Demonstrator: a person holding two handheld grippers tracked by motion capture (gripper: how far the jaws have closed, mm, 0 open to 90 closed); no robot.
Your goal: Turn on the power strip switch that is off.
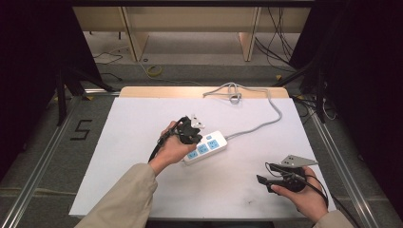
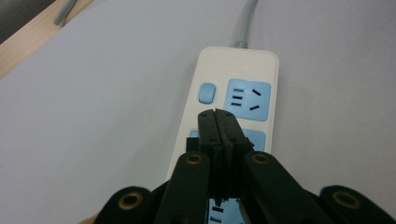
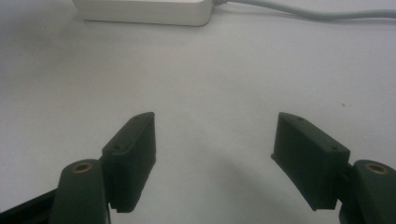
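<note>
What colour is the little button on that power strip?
Light blue. The button on the white power strip shows best in the left gripper view.

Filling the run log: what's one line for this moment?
left gripper shut, over power strip, near its switch | right gripper open, empty, apart above table | strip's sockets unplugged
</note>
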